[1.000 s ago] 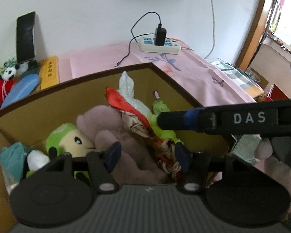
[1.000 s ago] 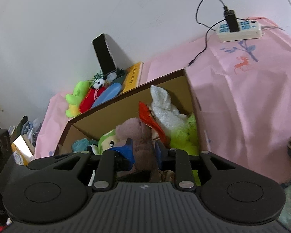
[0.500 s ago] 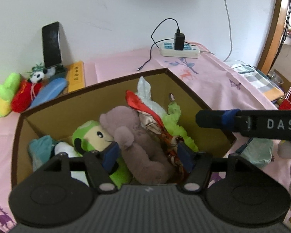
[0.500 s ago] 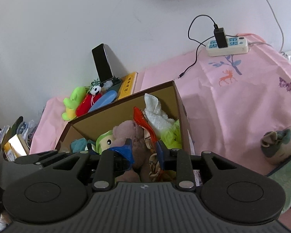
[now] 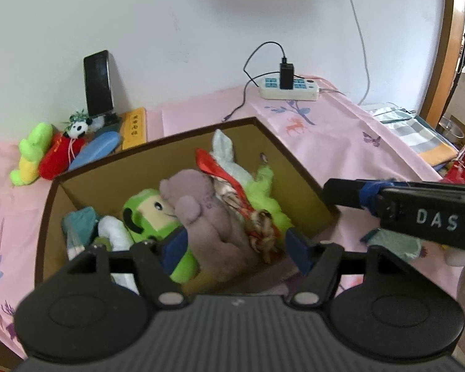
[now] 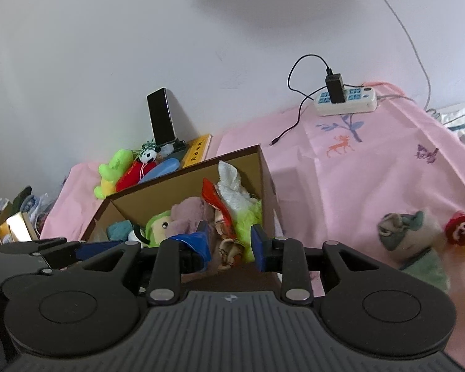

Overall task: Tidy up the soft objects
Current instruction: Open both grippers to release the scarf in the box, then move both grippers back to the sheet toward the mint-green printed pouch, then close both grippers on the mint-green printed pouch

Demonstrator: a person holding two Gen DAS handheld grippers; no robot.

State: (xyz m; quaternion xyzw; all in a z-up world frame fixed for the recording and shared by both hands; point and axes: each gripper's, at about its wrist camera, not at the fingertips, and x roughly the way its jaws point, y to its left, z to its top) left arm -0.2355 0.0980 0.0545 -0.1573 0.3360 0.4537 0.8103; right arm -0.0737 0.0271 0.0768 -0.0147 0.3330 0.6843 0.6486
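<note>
Both tools hang empty above the open brown cardboard box (image 5: 294, 173), which sits on the pink printed cloth (image 5: 341, 136) toward its front edge. The left gripper (image 5: 235, 241) has its jaws set wide, framing the mauve plush bear (image 5: 201, 204) that lies in the middle of the box without touching it. The right gripper (image 6: 229, 241) has its jaws moderately apart with nothing between them, over the box's right wall.

The box is crowded: a green-capped plush doll (image 5: 152, 214) lies against the bear's left side, a red satin ribbon with a braided knot (image 5: 232, 179) drapes over a lime-green furry toy (image 5: 263, 192), and a white terry cloth (image 5: 224, 148) stands up at the back wall.

More soft things wait outside: a grey-green stuffed toy (image 6: 406, 229) and a red pom-pom toy (image 6: 462, 226) near the cloth's right edge, and a row of a lime plush, a red plush with a panda head and a blue pouch (image 5: 62, 148) along the back edge by the wall.

The likely trouble is snagging. If a jaw reaches down again, the ribbon's knot could catch a fingertip and pull neighbours out with it. The pile already rises near the rim, so another toy dropped on top may roll over the low right wall. Reaching to the back row risks knocking the upright black phone (image 5: 97, 83) leaning at the wall, or catching the black charger cable (image 5: 248, 71).
</note>
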